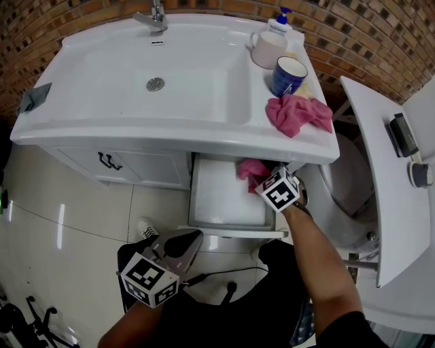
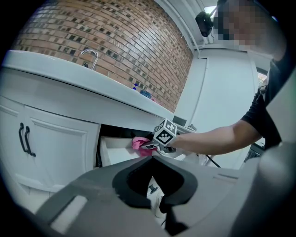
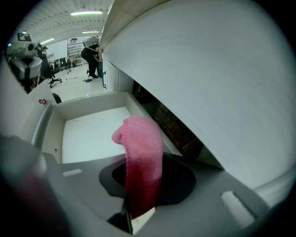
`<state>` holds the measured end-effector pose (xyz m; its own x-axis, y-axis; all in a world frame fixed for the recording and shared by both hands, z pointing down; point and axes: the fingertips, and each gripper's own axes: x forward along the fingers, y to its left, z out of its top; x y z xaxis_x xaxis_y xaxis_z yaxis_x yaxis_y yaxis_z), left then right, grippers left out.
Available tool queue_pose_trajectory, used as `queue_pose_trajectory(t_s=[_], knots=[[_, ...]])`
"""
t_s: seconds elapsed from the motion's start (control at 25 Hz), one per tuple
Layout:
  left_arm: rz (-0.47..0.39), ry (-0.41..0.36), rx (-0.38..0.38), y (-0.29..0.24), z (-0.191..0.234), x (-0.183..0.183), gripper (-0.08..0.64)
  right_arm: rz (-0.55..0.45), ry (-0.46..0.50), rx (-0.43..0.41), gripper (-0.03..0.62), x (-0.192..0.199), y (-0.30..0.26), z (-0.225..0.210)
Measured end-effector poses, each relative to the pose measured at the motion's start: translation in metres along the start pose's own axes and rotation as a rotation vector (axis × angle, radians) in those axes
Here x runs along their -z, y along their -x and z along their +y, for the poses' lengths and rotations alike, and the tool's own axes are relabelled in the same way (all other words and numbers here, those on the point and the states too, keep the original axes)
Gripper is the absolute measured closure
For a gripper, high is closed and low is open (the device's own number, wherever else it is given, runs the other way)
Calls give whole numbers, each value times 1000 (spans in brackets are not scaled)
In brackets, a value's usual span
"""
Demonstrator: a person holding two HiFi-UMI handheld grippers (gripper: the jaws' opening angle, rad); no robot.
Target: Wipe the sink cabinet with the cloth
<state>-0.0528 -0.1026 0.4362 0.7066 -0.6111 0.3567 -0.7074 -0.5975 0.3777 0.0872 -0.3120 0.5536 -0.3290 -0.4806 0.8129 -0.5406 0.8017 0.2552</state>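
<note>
Nearest us, our left gripper (image 1: 185, 241) hangs low, its jaws pressed together on nothing. Further out, our right gripper (image 1: 262, 181) pinches the pink cloth (image 3: 141, 152) over the open drawer (image 1: 221, 197) of the sink cabinet (image 1: 136, 163) (a second pink cloth (image 1: 297, 113) lies on the counter (image 1: 170, 129) above, beside a blue cup (image 1: 288, 75)).

Faucet (image 1: 155, 17) sits at the back of the sink cabinet (image 1: 81, 129) top, behind the basin. Mug (image 1: 288, 75) stands right of the basin, with the spare cloth (image 1: 298, 113) in front of it. Drawer (image 1: 224, 194) is open under that right end. Your right gripper (image 1: 262, 180) has the cloth (image 1: 250, 170) between its fingers, over the drawer's back right corner. Your left gripper (image 1: 190, 239) is lower left, in front of the drawer and apart from it.
</note>
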Motion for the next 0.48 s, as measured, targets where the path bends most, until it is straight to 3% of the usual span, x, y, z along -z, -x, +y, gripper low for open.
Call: queue_pose_trajectory(t_s=[0.24,0.48], knots=[[-6,1,-3,2,-3,-2,555,-41,15,-25,499,-6,6,5],[-16,1,-12,6,-3,-6,555,-122,17,-16,499,-15,49,16]])
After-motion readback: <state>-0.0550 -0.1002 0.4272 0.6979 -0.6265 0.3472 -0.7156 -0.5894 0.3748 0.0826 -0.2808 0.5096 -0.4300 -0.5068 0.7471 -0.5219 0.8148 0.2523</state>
